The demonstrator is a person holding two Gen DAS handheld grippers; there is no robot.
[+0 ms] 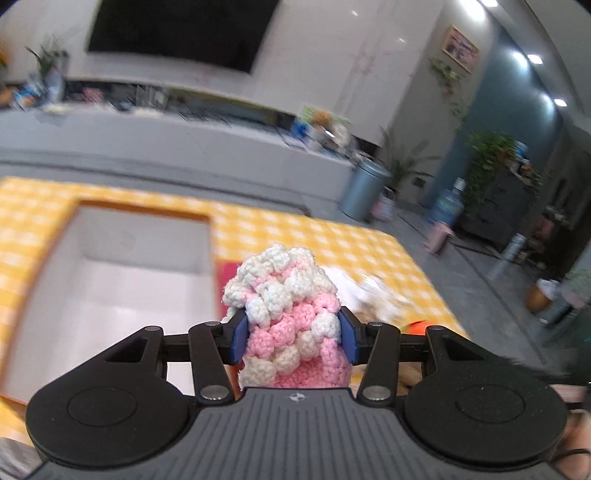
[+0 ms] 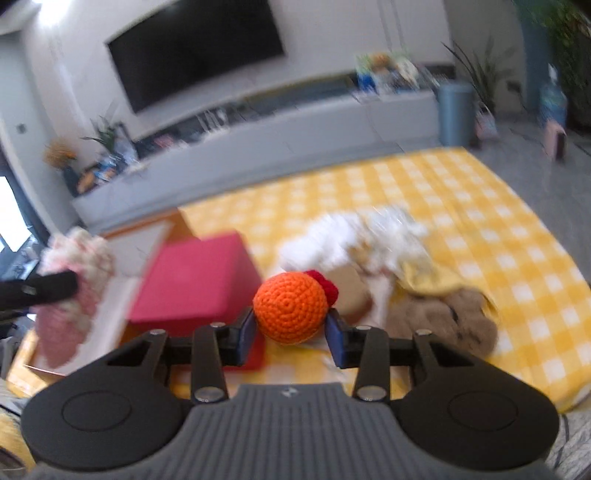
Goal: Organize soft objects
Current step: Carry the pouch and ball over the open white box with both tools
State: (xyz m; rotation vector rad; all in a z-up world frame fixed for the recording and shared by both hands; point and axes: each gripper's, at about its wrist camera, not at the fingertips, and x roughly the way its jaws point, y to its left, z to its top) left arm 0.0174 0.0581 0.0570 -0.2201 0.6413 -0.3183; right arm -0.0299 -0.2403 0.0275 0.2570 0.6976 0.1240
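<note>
The left gripper (image 1: 291, 338) has its jaws pinching a pink-and-white crochet piece (image 1: 286, 306) above the white box (image 1: 122, 273). The right gripper's (image 2: 291, 332) jaws clamp an orange crochet ball (image 2: 290, 308) over the yellow checked desk (image 2: 461, 206).

Home, living room. Big black TV (image 1: 181, 29) on wall. Long grey TV shelf (image 1: 177, 129) under it, full of small stuff. Framed picture (image 1: 460, 48) on wall. Green plants (image 1: 487, 162) in pots by blue wall. Grey trash can (image 1: 364, 188) on floor. Big water bottle (image 1: 447, 210) on floor. Table with yellow checked cloth (image 2: 461, 206), soft toys (image 2: 388, 266) piled on it. Lamps in ceiling.
</note>
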